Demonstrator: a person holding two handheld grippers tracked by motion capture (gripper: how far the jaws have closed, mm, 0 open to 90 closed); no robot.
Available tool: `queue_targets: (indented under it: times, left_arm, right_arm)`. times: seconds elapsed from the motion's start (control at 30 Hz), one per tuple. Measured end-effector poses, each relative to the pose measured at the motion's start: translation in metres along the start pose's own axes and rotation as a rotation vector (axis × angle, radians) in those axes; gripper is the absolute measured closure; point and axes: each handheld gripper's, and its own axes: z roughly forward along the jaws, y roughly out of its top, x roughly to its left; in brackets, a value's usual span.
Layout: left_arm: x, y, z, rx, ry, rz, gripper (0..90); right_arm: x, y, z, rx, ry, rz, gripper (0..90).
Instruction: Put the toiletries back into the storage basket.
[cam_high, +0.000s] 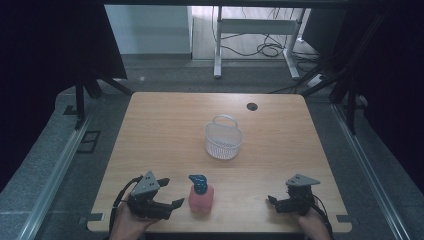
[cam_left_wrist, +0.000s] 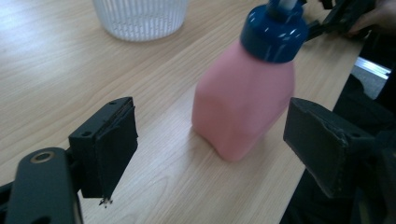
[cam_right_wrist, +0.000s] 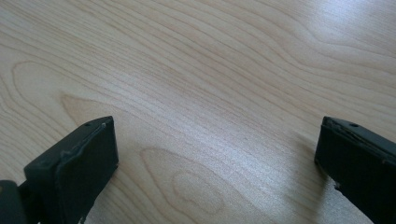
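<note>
A pink bottle (cam_high: 201, 198) with a blue cap (cam_high: 198, 183) stands upright near the front edge of the wooden table (cam_high: 165, 125). My left gripper (cam_high: 172, 192) is just left of it, pointing at it. In the left gripper view the bottle (cam_left_wrist: 243, 102) stands just beyond the wide-apart jaws of that gripper (cam_left_wrist: 212, 140), and neither pad touches it. My right gripper (cam_high: 274, 204) is at the front right, open. In its own view the right gripper (cam_right_wrist: 215, 154) has bare wood between its jaws.
A white slatted basket (cam_high: 223, 140) with a handle stands mid-table, behind the bottle, and its lower wall (cam_left_wrist: 140, 18) appears in the left gripper view. A round cable hole (cam_high: 252, 106) sits near the far edge. Dark curtains flank the table.
</note>
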Motion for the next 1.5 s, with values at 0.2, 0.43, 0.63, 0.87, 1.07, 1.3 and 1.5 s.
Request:
queue_targets:
  times: [0.2,0.43,0.63,0.87,1.07,1.3,1.5]
  left_arm:
    - [-0.005,0.008,0.001,-0.003,-0.01,0.024,19.5]
    - [-0.007,0.018,0.006,-0.014,-0.028,0.033,22.4]
    - [-0.01,0.024,0.012,-0.019,-0.049,0.048,24.3]
    - [-0.014,0.03,0.019,-0.025,-0.075,0.074,28.7]
    - [-0.017,0.035,0.027,-0.031,-0.093,0.091,33.9]
    - [-0.02,0.042,0.036,-0.03,-0.109,0.108,39.7]
    - [-0.024,0.044,0.045,-0.011,-0.094,0.139,43.5]
  right_arm:
    - [0.0,0.0,0.0,0.0,0.0,0.0,0.0]
    - [0.0,0.0,0.0,0.0,0.0,0.0,0.0]
    - [0.0,0.0,0.0,0.0,0.0,0.0,0.0]
    - [0.0,0.0,0.0,0.0,0.0,0.0,0.0]
    - [0.0,0.0,0.0,0.0,0.0,0.0,0.0]
    - [0.0,0.0,0.0,0.0,0.0,0.0,0.0]
    - [0.0,0.0,0.0,0.0,0.0,0.0,0.0]
